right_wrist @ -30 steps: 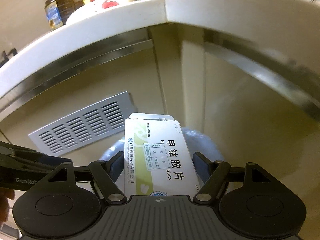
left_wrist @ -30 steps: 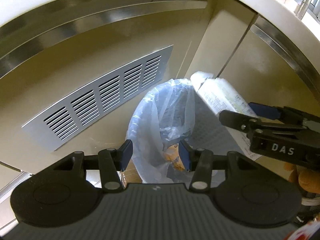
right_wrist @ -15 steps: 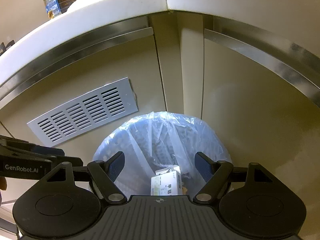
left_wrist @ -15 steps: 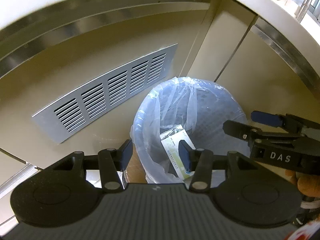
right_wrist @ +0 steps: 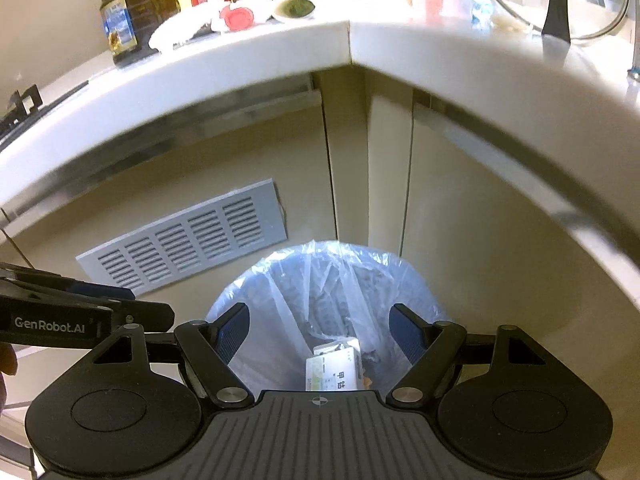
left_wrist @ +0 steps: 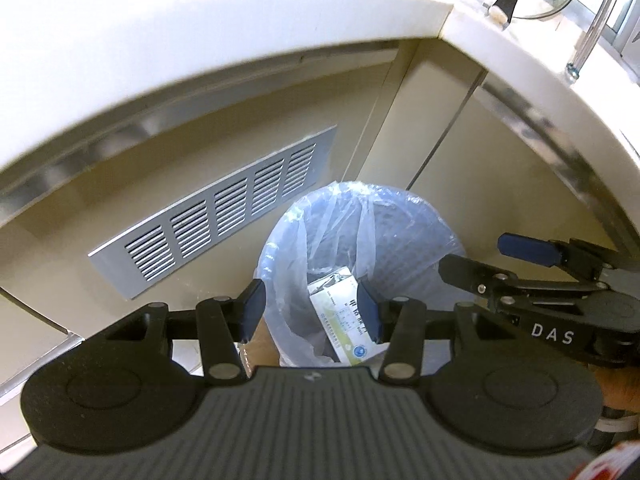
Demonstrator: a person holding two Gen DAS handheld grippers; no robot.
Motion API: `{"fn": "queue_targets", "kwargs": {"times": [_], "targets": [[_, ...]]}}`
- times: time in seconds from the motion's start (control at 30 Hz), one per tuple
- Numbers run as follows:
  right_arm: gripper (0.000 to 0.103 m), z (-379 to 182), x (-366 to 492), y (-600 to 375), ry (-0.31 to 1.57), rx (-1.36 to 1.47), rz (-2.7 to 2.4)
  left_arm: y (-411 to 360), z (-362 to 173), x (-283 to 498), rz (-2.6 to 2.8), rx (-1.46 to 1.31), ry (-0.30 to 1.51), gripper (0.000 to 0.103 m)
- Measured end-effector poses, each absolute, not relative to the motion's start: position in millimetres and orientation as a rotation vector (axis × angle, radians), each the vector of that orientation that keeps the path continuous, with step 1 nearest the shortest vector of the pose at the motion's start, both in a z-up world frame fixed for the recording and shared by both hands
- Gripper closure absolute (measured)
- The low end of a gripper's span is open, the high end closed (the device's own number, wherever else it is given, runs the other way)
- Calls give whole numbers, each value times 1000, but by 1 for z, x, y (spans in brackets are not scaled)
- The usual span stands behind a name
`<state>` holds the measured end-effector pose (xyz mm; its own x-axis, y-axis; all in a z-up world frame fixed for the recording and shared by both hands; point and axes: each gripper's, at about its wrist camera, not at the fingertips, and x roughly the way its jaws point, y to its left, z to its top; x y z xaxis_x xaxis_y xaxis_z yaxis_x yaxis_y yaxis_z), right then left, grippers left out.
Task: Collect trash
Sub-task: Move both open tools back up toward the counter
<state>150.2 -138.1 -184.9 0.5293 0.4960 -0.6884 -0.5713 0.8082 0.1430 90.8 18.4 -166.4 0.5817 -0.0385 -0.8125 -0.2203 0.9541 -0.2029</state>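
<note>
Medicine box lies inside the lined trash bin, down in the clear plastic bag, printed face up; left gripper hangs above the bin, jaws partly apart, nothing between them; right gripper over the bin too, jaws wide, empty; bin stands in the cabinet corner beside a slatted vent grille, under the white countertop.
</note>
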Motion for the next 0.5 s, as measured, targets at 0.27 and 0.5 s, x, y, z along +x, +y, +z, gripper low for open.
{"fn": "queue_targets", "kwargs": {"times": [0.27, 0.5], "targets": [[26, -136, 133, -145, 739, -98, 630, 7, -125, 81, 95, -312, 898, 57], [26, -90, 124, -153, 655, -82, 636, 2, -84, 76, 92, -323, 832, 57]]}}
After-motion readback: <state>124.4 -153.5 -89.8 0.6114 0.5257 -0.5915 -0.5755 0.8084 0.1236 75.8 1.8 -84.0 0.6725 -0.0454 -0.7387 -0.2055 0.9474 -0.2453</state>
